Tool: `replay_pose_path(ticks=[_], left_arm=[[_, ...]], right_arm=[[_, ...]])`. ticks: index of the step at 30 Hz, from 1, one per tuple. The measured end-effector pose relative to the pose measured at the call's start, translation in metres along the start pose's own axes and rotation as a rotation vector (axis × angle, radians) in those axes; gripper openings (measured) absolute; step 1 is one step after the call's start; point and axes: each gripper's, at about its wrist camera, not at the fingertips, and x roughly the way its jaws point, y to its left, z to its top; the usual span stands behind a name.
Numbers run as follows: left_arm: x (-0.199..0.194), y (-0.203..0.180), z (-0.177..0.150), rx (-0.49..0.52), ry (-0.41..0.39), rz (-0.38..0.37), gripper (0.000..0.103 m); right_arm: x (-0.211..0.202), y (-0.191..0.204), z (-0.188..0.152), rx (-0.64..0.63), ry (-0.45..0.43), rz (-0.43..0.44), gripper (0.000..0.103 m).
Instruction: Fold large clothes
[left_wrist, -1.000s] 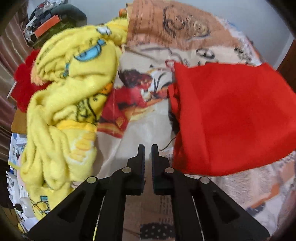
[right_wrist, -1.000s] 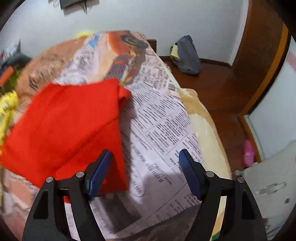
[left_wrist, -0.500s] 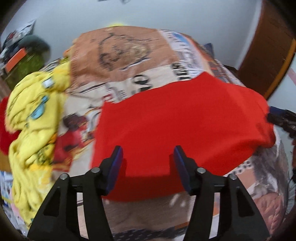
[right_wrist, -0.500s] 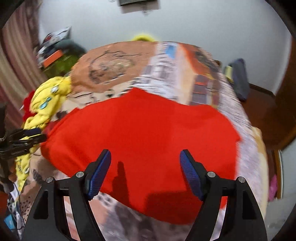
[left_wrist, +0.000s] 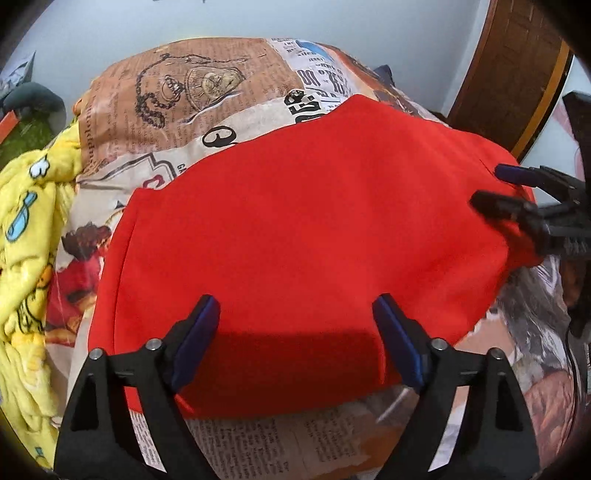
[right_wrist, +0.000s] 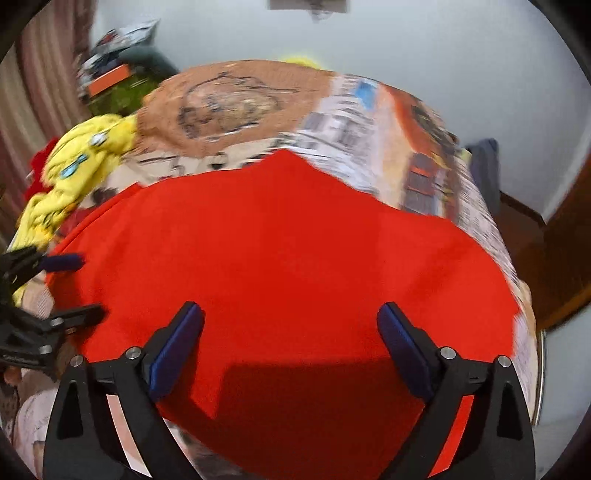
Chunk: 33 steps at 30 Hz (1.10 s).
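A large red garment (left_wrist: 303, 229) lies spread flat on the bed, folded into a broad panel; it also fills the right wrist view (right_wrist: 288, 266). My left gripper (left_wrist: 295, 314) is open and empty, hovering over the garment's near edge. My right gripper (right_wrist: 290, 321) is open and empty over the near edge too. Each gripper shows in the other's view: the right one at the garment's right end (left_wrist: 495, 186), the left one at its left end (right_wrist: 79, 284).
The bed wears a newspaper-print cover (left_wrist: 207, 103). A crumpled yellow cartoon blanket (left_wrist: 26, 229) lies along the left side. A wooden door (left_wrist: 517, 66) stands at the right. Dark clothes (right_wrist: 484, 166) lie on the floor by the far wall.
The left gripper has opened from shut. Both grippers have swung to face the red garment and now hover over its near edge.
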Motion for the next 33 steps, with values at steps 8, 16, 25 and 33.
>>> replay_pose_path(ticks=[8,16,25,33], left_arm=[[-0.01,0.024,-0.033,-0.037,0.028,0.011,0.093],[-0.02,0.058,-0.064,-0.06,0.076,0.197,0.093],[-0.063,0.105,-0.067,-0.247,0.025,0.228,0.092],[-0.082,0.106,-0.063,-0.448,-0.052,-0.029,0.093]], right_arm=[[-0.017,-0.076,-0.029,0.246,0.036,-0.024,0.095],[-0.038,-0.132,-0.073,0.438,0.107,-0.109,0.096],[-0.083,-0.132,-0.066,0.455,0.03,-0.144,0.096],[-0.087,-0.074,-0.012,0.331,-0.077,-0.02,0.096]])
